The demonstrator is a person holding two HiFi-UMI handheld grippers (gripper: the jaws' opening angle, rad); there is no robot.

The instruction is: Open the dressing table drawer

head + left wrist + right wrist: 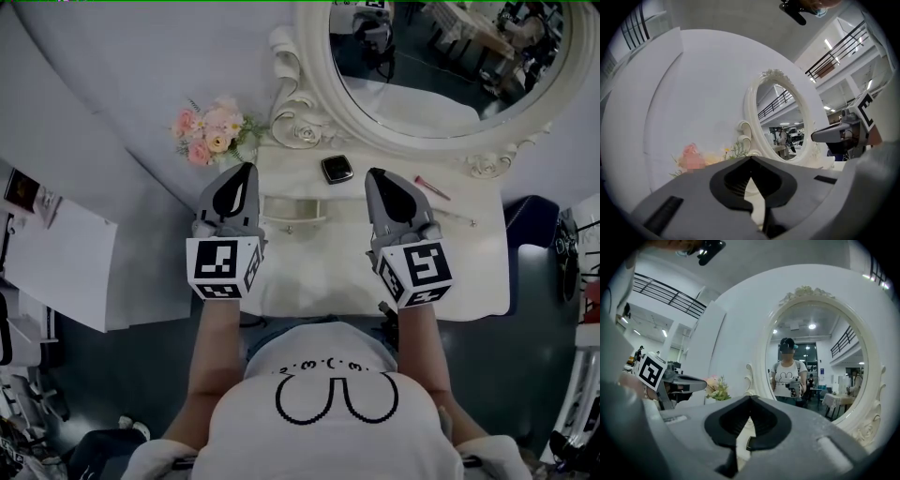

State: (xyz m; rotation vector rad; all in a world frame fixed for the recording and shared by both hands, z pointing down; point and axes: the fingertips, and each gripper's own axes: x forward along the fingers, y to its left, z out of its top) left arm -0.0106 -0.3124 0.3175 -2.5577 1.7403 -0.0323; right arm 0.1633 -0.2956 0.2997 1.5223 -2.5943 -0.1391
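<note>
The white dressing table (469, 272) stands below me, and its small drawer with a curved handle (292, 214) sits in the middle between my two grippers. My left gripper (246, 171) hovers over the table's left part, shut with nothing in it; its tips (751, 158) meet in its own view. My right gripper (375, 174) hovers to the right of the drawer, jaws together and empty, as its own view (750, 397) shows. Neither gripper touches the handle. Each also appears from the side in the other's view: right gripper (834, 136), left gripper (684, 380).
An oval white-framed mirror (441, 56) rises at the table's back. A pink flower bunch (214, 131) stands at the back left, with a dark compact (337, 169) and a pink pen-like stick (431, 187) on the top. A white board (56, 262) lies left, a dark seat (534, 225) right.
</note>
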